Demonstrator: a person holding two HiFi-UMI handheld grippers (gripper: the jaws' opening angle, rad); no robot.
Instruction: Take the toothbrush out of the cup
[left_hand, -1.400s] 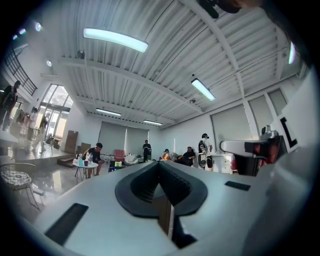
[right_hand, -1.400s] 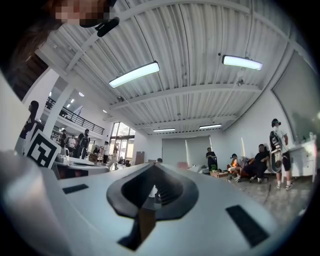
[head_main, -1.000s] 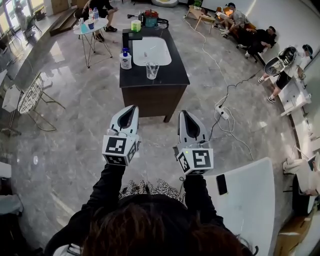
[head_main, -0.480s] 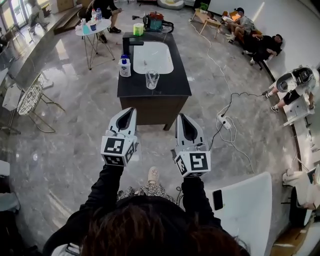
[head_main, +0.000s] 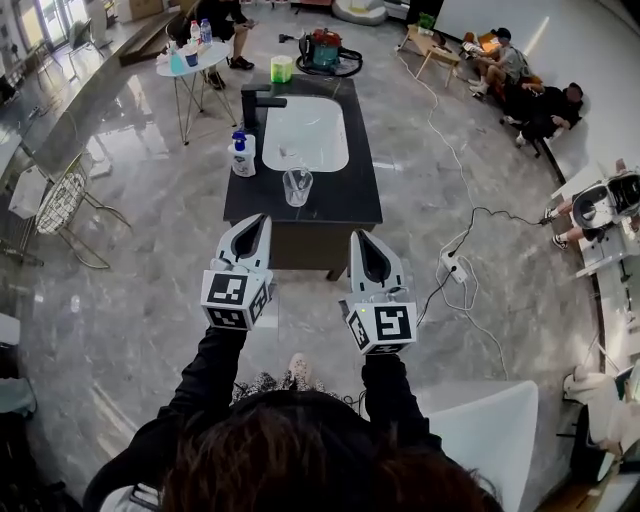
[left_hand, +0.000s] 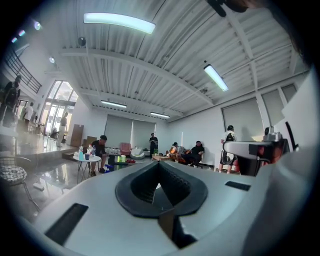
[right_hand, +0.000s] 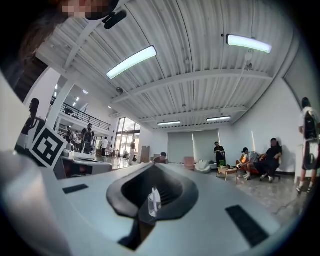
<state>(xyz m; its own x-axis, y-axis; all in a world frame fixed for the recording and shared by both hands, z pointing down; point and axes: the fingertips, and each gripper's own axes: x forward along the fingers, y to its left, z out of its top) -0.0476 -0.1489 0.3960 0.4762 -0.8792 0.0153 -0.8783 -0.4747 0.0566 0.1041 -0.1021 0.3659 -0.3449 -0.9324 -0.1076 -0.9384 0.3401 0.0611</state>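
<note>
My left gripper and right gripper, jaws closed together on nothing, were side by side, short of the clear cup on the black sink counter.

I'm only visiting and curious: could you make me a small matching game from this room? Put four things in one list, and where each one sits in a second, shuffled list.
Things:
1. clear cup
2. pump bottle
3. green container
4. power strip

Places:
A. at the far end of the counter, beyond the basin
B. on the floor, to the right of the counter
C. by the counter's left edge, beside the basin
D. at the counter's near end, in front of the basin

Pairs: 1-D, 2-C, 3-A, 4-B.
</note>
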